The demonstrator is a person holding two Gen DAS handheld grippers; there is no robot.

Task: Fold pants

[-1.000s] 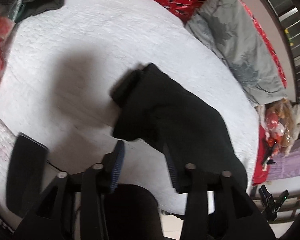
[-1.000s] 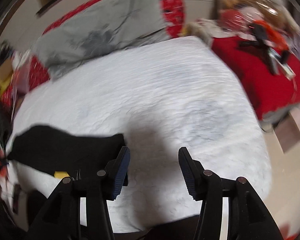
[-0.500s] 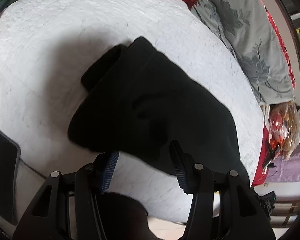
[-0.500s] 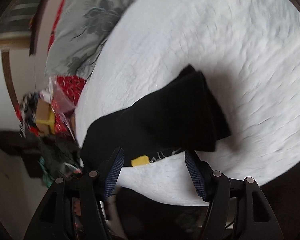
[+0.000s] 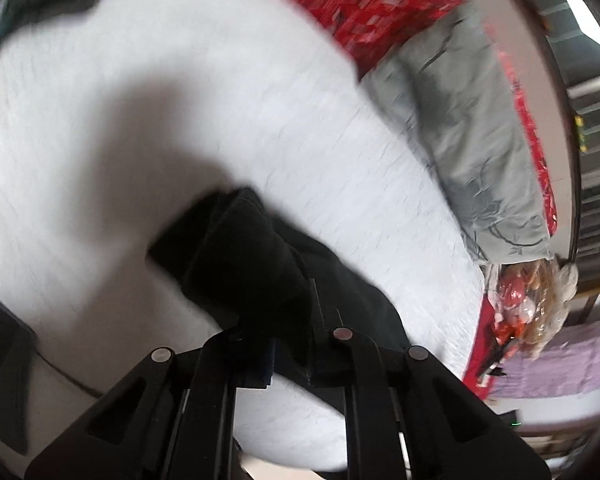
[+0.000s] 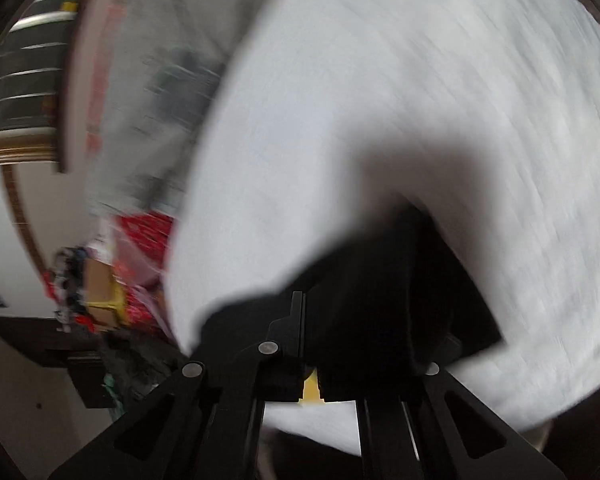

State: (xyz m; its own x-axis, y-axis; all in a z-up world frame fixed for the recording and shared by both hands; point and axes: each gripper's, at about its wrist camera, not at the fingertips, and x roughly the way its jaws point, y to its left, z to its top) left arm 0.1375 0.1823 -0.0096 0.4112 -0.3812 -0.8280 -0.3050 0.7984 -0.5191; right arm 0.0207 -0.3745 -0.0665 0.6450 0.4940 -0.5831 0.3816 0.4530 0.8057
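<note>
The black pants [image 5: 244, 256] lie folded in a thick bundle on the white bed cover [image 5: 180, 120]. My left gripper [image 5: 292, 336] is shut on the near edge of the bundle; black cloth fills the gap between the jaws. In the right wrist view the same pants [image 6: 364, 288] sit at the near edge of the bed. My right gripper [image 6: 364, 344] is closed on the folded cloth, with a yellow tag [image 6: 311, 390] showing below. Both views are blurred by motion.
A grey pillow [image 5: 472, 132] and a red patterned blanket [image 5: 364, 4] lie at the far side of the bed. A dark flat object [image 5: 2, 364] lies at the left edge. Clutter [image 6: 96, 292] sits beside the bed on the left.
Both grippers went from open to shut on the pants. The left gripper moved in over the bundle's near edge. The right gripper swung round and closed on the other end.
</note>
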